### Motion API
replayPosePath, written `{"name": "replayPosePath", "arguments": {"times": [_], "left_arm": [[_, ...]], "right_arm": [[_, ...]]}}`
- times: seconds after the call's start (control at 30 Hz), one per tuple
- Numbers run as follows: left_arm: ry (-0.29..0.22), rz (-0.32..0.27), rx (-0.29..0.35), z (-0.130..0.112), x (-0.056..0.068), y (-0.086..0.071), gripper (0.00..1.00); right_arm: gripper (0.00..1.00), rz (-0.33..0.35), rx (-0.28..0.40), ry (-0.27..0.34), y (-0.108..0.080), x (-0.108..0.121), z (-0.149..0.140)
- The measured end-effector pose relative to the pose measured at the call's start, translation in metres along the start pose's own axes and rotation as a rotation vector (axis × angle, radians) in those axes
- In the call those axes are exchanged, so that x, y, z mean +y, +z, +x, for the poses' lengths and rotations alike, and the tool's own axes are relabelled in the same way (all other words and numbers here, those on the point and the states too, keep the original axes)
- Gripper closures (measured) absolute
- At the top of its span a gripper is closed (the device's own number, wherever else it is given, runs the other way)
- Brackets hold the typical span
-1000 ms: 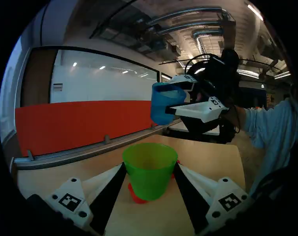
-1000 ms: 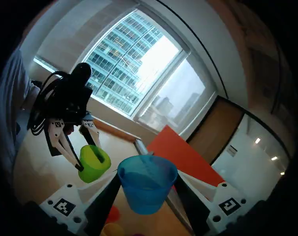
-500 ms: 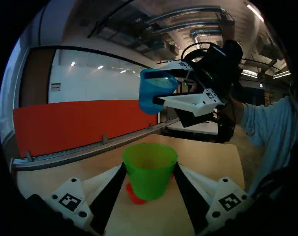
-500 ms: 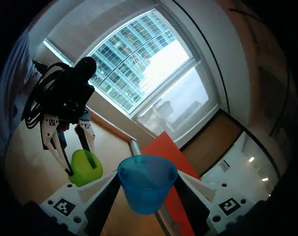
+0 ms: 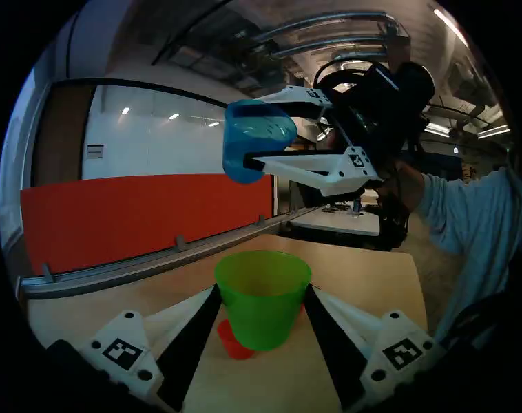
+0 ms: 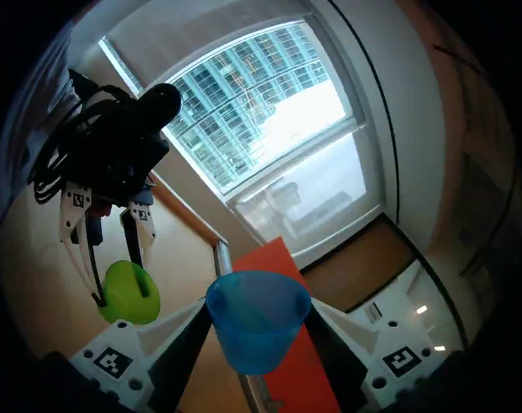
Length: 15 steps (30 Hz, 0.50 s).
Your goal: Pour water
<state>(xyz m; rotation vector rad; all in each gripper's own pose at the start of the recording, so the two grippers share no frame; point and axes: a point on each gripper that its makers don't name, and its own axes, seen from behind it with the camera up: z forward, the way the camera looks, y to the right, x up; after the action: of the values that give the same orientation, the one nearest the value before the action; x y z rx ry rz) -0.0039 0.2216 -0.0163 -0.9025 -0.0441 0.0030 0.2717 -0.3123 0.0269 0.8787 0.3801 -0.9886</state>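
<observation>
A green cup (image 5: 262, 298) stands upright between my left gripper's (image 5: 262, 303) white fingers, which are shut on its sides, just above a wooden table (image 5: 371, 275). Above and behind it hangs a blue cup (image 5: 251, 146), tipped over to the left, with my right gripper (image 5: 261, 141) shut on it. In the right gripper view the blue cup (image 6: 257, 319) sits clamped between that gripper's (image 6: 258, 323) fingers. There the green cup (image 6: 129, 292) is lower left, held by the left gripper (image 6: 120, 292).
A small red object (image 5: 230, 339) lies on the table behind the green cup's base. An orange wall panel (image 5: 137, 210) and a metal rail (image 5: 158, 258) run along the table's far edge. A person's sleeve (image 5: 467, 220) is at the right. A big window (image 6: 275, 131) faces the right gripper.
My right gripper has lifted the blue cup up and to the left, tilting it further onto its side over the green cup. The left gripper and green cup have stayed still.
</observation>
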Motion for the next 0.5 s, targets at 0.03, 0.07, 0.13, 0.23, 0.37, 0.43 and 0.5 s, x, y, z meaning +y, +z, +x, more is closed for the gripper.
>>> {"name": "replayPosePath", "arguments": {"times": [0.03, 0.07, 0.13, 0.23, 0.37, 0.43, 0.5], "left_arm": [[-0.001, -0.002, 0.001, 0.0, 0.001, 0.0, 0.15], [-0.001, -0.004, 0.002, 0.001, 0.001, 0.001, 0.15], [-0.001, -0.008, 0.004, 0.002, 0.003, 0.001, 0.16], [0.001, -0.013, 0.007, 0.004, 0.005, 0.002, 0.16], [0.004, -0.018, 0.01, 0.006, 0.006, 0.003, 0.15], [0.004, -0.019, 0.012, 0.007, 0.007, 0.003, 0.15], [0.004, -0.021, 0.013, 0.008, 0.007, 0.003, 0.15]], "right_arm": [[0.1, -0.002, -0.001, -0.009, 0.001, 0.001, 0.0], [0.1, -0.004, -0.001, -0.018, 0.002, 0.003, 0.0], [0.1, -0.008, -0.003, -0.034, 0.005, 0.005, 0.0], [0.1, -0.014, -0.005, -0.054, 0.007, 0.007, 0.0], [0.1, -0.025, -0.005, -0.079, 0.009, 0.012, 0.001], [0.1, -0.03, -0.005, -0.09, 0.01, 0.014, 0.001], [0.1, -0.036, -0.005, -0.1, 0.01, 0.017, 0.002]]}}
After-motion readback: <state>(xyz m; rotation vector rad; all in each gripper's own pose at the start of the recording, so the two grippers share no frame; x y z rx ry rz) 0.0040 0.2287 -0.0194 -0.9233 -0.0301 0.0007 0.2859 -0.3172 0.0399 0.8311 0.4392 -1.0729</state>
